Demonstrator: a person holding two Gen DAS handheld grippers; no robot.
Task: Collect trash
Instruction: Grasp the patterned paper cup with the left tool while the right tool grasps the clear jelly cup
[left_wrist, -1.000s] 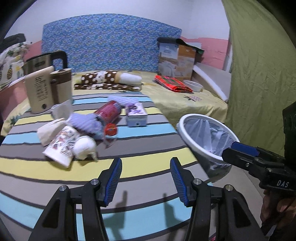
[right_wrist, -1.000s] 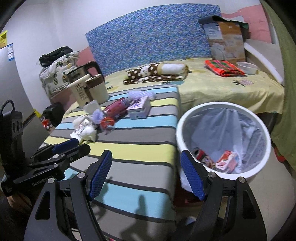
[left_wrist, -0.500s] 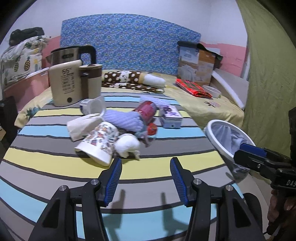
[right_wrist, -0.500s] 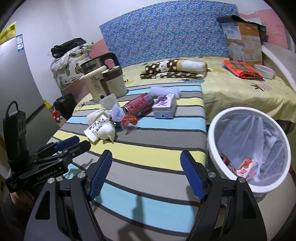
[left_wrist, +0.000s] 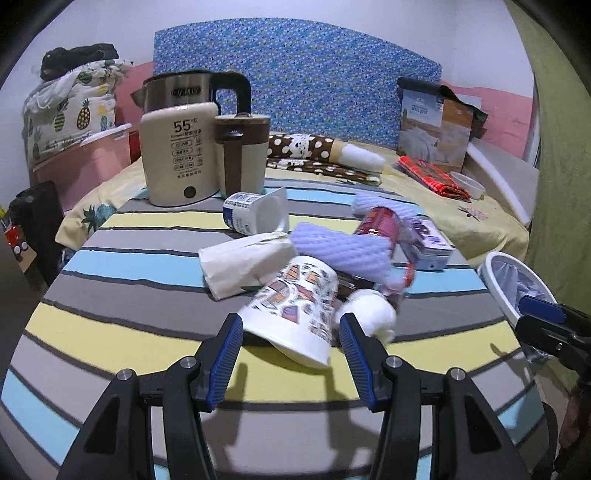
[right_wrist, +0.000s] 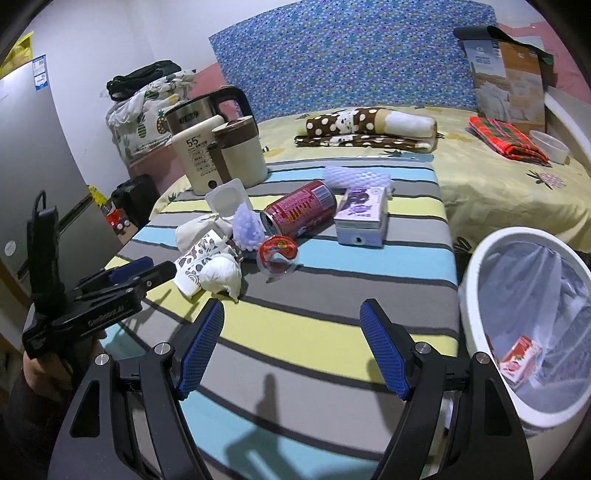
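A pile of trash lies on the striped table: a patterned paper cup (left_wrist: 295, 306) on its side, a crumpled white tissue (left_wrist: 371, 314), a white paper bag (left_wrist: 240, 262), purple foam netting (left_wrist: 343, 251), a red can (right_wrist: 299, 212), a yogurt cup (left_wrist: 258, 216) and a red-rimmed lid (right_wrist: 277, 253). My left gripper (left_wrist: 290, 356) is open with its fingertips on either side of the paper cup's rim. My right gripper (right_wrist: 291, 347) is open and empty above the table, left of the white bin (right_wrist: 524, 332), which holds a small red carton (right_wrist: 521, 358).
A kettle (left_wrist: 184, 144) and a brown-lidded jug (left_wrist: 242, 155) stand at the table's far left. A purple box (right_wrist: 362, 218) lies by the can. Behind is a bed with a dotted roll (right_wrist: 369, 125), a red cloth (right_wrist: 506, 138) and a carton.
My left gripper has moved forward and left to the trash pile, now flanking the paper cup. My right gripper has moved away from the bin toward the table.
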